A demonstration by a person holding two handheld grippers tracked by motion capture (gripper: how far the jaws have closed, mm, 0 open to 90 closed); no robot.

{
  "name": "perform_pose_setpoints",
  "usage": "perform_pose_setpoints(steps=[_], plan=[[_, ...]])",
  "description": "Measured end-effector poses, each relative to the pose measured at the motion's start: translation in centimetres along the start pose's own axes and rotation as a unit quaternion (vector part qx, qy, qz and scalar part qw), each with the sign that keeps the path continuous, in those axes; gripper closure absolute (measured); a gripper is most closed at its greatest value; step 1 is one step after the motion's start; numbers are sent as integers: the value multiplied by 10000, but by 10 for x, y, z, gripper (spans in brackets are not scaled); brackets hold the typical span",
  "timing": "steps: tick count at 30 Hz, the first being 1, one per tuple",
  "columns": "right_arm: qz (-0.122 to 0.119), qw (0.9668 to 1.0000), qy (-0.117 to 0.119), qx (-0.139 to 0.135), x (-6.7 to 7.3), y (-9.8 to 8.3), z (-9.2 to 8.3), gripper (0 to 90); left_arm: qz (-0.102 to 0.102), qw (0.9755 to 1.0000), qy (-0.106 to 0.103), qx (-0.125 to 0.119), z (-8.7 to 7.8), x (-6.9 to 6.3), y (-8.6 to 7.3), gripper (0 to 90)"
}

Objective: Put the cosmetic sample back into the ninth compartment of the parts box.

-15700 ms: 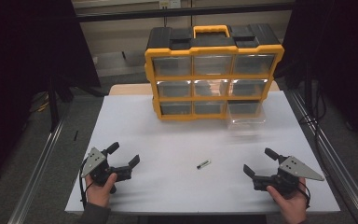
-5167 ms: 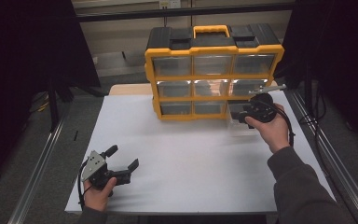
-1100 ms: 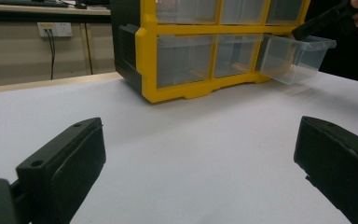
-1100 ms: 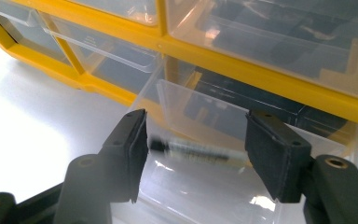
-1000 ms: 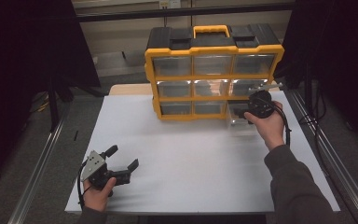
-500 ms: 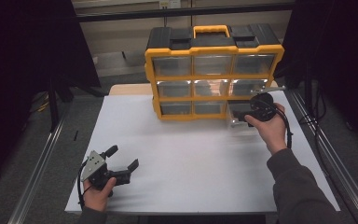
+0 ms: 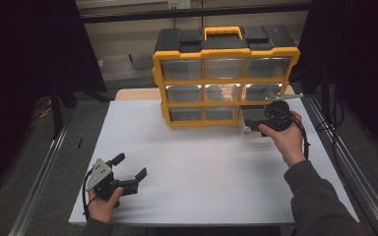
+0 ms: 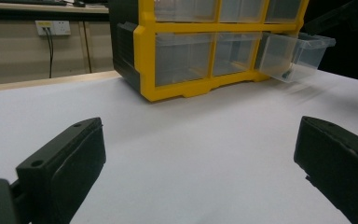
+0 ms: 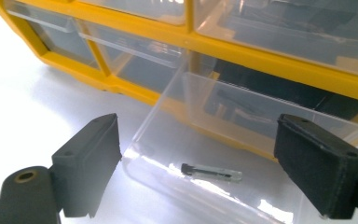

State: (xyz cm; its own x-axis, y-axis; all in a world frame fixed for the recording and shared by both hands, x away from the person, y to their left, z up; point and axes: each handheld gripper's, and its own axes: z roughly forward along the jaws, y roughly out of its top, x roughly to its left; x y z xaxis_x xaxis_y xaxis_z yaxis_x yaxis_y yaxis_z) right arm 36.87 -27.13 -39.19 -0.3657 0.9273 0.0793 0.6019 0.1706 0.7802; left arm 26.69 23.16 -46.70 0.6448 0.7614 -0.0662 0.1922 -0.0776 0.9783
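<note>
In clear plastic drawer (image 9: 177, 126), slim pin (image 9: 211, 172)

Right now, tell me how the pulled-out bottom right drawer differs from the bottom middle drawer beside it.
The bottom right drawer is slid out of the yellow organiser and tips down toward the table; the bottom middle drawer sits pushed in, flush with the frame. The bottom right drawer holds a small dark-tipped pin; what the bottom middle drawer holds I cannot tell. Both are clear plastic.

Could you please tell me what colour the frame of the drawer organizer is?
Yellow, with a black top; the organizer frame shows best in the high view.
</note>
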Motion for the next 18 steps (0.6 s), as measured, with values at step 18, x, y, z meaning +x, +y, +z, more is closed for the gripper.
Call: perform_pose_setpoints(steps=[18], plan=[[-97, 9967, 575, -565, 11, -22, -36, 109, 23, 10000, -57, 24, 1, 0, 0, 23]])
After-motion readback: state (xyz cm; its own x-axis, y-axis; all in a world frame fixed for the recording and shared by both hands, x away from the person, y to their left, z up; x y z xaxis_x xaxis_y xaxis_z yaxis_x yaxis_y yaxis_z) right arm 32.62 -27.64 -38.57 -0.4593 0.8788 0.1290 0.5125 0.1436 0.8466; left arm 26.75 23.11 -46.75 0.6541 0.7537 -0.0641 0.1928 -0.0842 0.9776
